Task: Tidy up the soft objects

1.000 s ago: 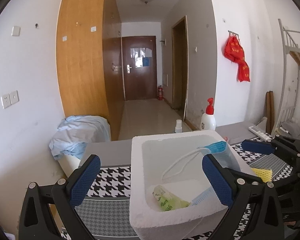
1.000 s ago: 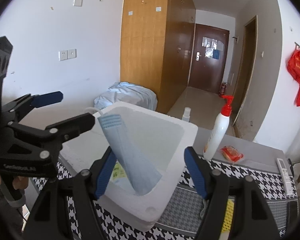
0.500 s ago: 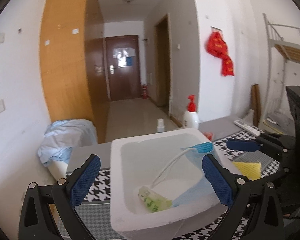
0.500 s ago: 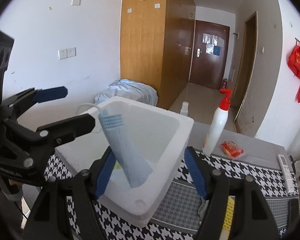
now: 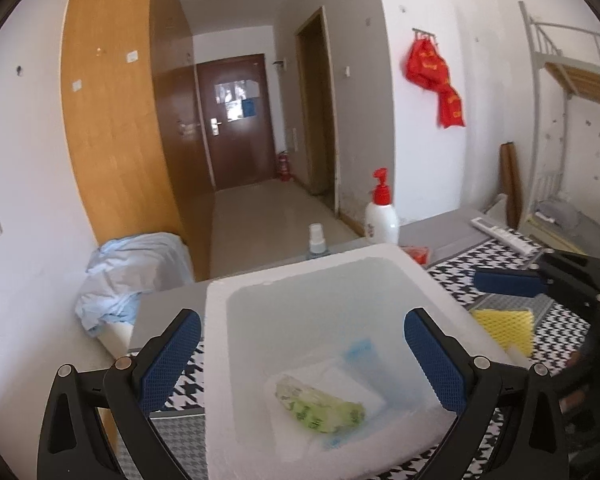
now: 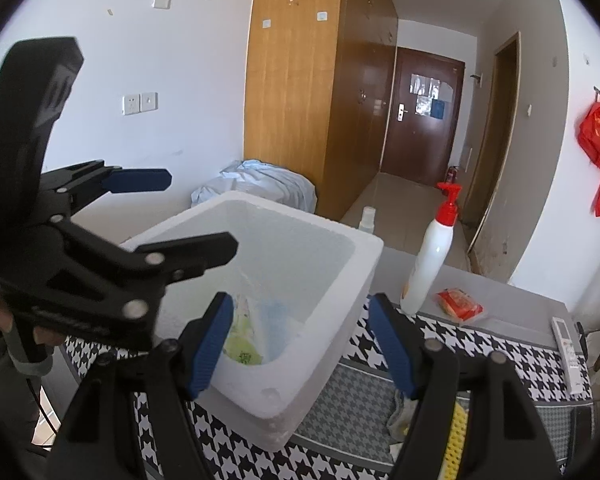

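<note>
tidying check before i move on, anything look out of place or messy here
Mostly tidy. The blue mask and green packet lie inside the foam box. The yellow sponge is outside it on the houndstooth mat.

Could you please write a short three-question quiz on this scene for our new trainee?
1. True or false: the left gripper is shut on the face mask.
2. What lies in the foam box beside the mask? A) green tissue pack B) pump bottle C) remote control
3. Fill in: the yellow sponge lies on the houndstooth ____, outside the box.

Key: 1 false, its jaws stand open; 2 A; 3 cloth.
</note>
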`<state>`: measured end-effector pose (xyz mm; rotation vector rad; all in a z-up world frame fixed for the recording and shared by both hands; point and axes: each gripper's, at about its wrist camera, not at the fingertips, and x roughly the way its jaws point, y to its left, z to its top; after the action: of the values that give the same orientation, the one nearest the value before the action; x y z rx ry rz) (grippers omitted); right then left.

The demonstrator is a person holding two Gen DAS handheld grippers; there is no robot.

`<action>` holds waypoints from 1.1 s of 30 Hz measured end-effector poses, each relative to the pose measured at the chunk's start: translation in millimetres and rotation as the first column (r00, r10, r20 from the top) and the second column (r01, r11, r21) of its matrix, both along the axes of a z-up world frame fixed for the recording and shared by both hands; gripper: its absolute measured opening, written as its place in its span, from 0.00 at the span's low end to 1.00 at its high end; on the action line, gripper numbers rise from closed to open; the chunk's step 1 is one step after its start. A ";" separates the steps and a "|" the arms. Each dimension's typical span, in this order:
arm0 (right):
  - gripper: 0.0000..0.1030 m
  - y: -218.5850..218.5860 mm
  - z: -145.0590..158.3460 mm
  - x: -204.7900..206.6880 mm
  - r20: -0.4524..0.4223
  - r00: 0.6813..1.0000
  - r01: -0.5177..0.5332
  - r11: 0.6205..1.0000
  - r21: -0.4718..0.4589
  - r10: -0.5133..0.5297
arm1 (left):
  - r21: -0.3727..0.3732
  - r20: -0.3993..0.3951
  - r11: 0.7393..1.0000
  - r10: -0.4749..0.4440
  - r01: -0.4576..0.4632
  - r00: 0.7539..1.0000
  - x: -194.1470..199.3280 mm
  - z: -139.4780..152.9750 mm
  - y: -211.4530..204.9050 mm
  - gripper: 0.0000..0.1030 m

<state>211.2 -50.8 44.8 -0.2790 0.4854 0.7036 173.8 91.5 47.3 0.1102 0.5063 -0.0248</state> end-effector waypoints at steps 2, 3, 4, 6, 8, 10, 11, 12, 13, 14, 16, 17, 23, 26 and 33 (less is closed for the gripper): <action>0.72 -1.3 0.0 1.1 0.000 1.000 0.003 1.000 0.003 -0.003 | -0.003 0.000 1.000 0.011 -0.011 1.000 0.8 0.5 2.3 0.99; 0.72 -2.6 -0.1 1.3 -0.001 1.000 0.005 1.000 0.004 -0.005 | -0.008 0.003 1.000 0.014 -0.014 1.000 0.2 1.3 3.4 0.99; 0.72 -3.2 0.0 1.7 0.000 1.000 0.007 1.000 0.004 -0.007 | -0.012 0.006 1.000 0.018 -0.018 1.000 -0.7 2.1 4.5 0.99; 0.72 -4.6 0.6 2.9 -0.001 1.000 0.016 1.000 0.008 -0.016 | -0.020 0.012 0.999 0.029 -0.029 0.999 -3.3 3.7 6.5 0.99; 0.72 -7.1 1.3 3.2 -0.004 1.000 0.019 1.000 0.015 -0.019 | -0.033 0.018 0.999 0.038 -0.037 0.999 -6.5 5.6 7.6 0.99; 0.72 -9.0 2.7 1.4 -0.001 1.000 0.025 1.000 0.018 -0.025 | -0.033 0.022 0.998 0.045 -0.044 0.999 -9.5 7.1 7.0 0.99; 0.72 -10.7 3.5 0.5 0.001 1.000 0.028 0.999 0.020 -0.028 | -0.031 0.028 0.998 0.049 -0.048 0.998 -11.2 8.6 5.6 0.99; 0.72 -13.2 4.9 -1.3 0.001 1.000 0.031 0.999 0.027 -0.031 | -0.030 0.033 0.998 0.052 -0.051 0.998 -13.5 9.6 4.2 0.99; 0.72 -14.9 5.6 -2.7 0.001 0.999 0.032 0.999 0.032 -0.032 | -0.030 0.036 0.998 0.052 -0.051 0.998 -16.0 10.8 2.5 0.99; 0.72 -17.3 6.7 -4.3 0.002 0.999 0.033 0.999 0.036 -0.033 | -0.031 0.039 0.998 0.051 -0.050 0.998 -18.2 11.2 1.1 0.99; 0.72 -21.6 9.4 -8.2 0.009 0.999 0.040 0.998 0.043 -0.040 | -0.030 0.045 0.998 0.053 -0.052 0.998 -22.3 12.8 -1.6 0.99; 0.72 -23.9 10.7 -10.3 0.011 0.999 0.043 0.998 0.049 -0.043 | -0.027 0.049 0.998 0.056 -0.054 0.997 -25.6 13.7 -3.4 0.99; 0.72 -38.9 16.6 -23.6 0.021 0.998 0.056 0.995 0.078 -0.058 | -0.041 0.069 0.996 0.077 -0.075 0.995 -41.5 18.2 -10.5 0.99; 0.72 -47.6 18.3 -31.2 0.027 0.997 0.067 0.994 0.091 -0.070 | -0.041 0.089 0.995 0.092 -0.088 0.992 -51.8 19.1 -16.2 0.99; 0.72 -63.1 20.2 -45.3 0.036 0.995 0.087 0.990 0.114 -0.092 | -0.070 0.110 0.994 0.092 -0.085 0.990 -69.1 20.9 -26.8 0.99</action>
<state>165.9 -113.8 65.0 -0.1644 0.4154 0.6338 104.6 64.7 68.3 0.0252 0.3960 0.0515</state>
